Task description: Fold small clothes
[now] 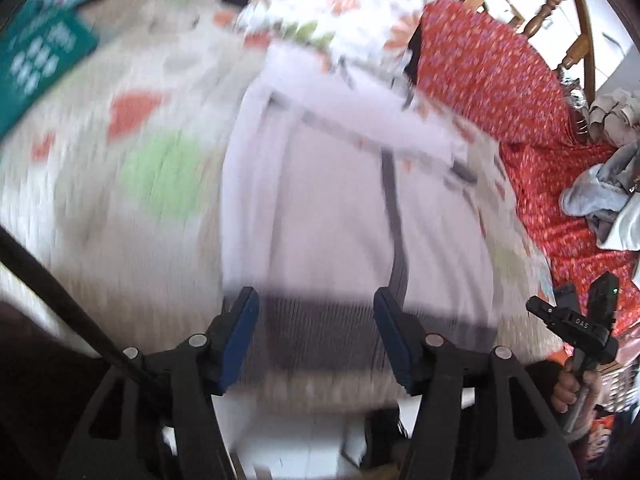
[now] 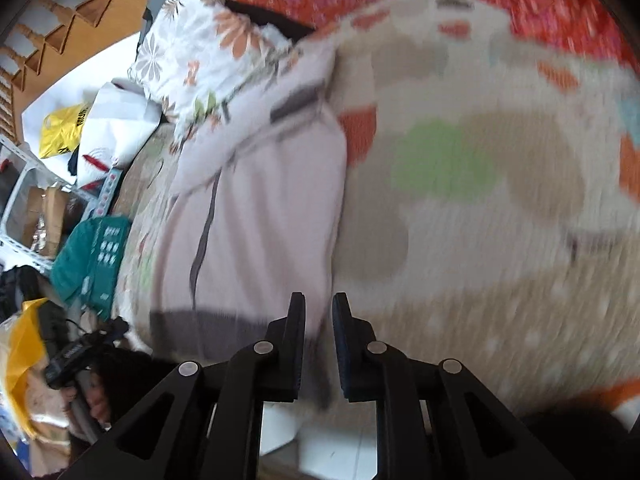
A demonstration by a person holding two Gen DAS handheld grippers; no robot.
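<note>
Item: pale lilac garment (image 1: 344, 216) with grey hem, flat on the patterned bedspread (image 1: 132, 168), one sleeve crossed over. My left gripper (image 1: 316, 336): jaws wide, empty, over the hem. My right gripper (image 2: 319, 344): jaws narrow, apparently empty. Folding barely begun, I judge.

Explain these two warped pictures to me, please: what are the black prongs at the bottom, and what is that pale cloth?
There is no robot arm. A person holds a two-finger tool in each hand, and each tool carries a wide-angle camera looking along its fingers. One picture is from the left gripper, whose fingers stand wide apart, holding nothing. The other is from the right gripper, fingers nearly together; whether they pinch cloth is unclear. Both face a pale jacket with a dark zip, spread on a patterned blanket. A flowered pillow lies beyond. Everything is motion-blurred.
</note>
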